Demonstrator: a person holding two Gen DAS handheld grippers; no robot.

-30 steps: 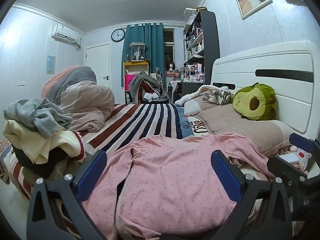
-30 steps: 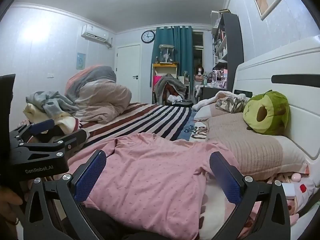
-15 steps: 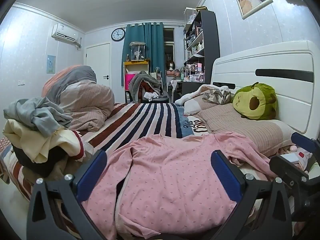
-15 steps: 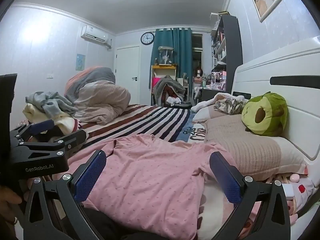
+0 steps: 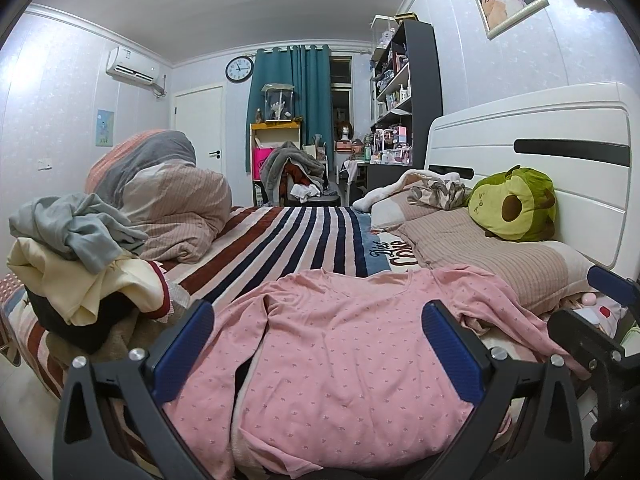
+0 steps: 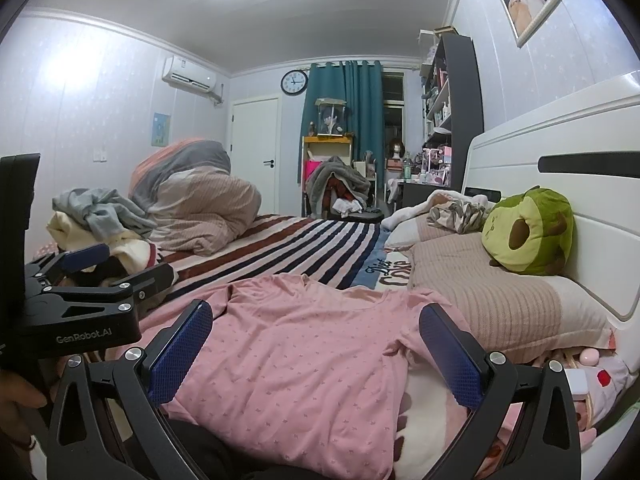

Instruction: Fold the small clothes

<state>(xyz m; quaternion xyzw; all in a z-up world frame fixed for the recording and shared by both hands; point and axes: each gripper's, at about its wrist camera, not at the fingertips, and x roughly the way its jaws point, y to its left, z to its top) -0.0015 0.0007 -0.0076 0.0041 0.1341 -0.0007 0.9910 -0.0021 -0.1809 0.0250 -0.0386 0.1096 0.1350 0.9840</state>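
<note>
A pink long-sleeved top with a small print [image 5: 340,364] lies spread flat on the striped bed, neckline away from me; it also shows in the right wrist view [image 6: 296,364]. My left gripper [image 5: 320,348] is open and empty, its blue pads either side of the top's near hem. My right gripper [image 6: 316,344] is open and empty, low over the top's right half. The left gripper's body shows at the left of the right wrist view [image 6: 80,304]. The right gripper's fingers [image 5: 592,336] show at the right edge of the left wrist view.
A heap of unfolded clothes [image 5: 76,256] sits at the bed's left edge, a bundled duvet [image 5: 168,196] behind it. Pillows [image 5: 492,260] and a green avocado plush [image 5: 516,204] lie along the white headboard [image 5: 540,144] on the right. The striped blanket [image 5: 288,240] stretches beyond the top.
Both grippers have shifted only slightly; the right one has lifted and tilted a little. The top has not moved.
</note>
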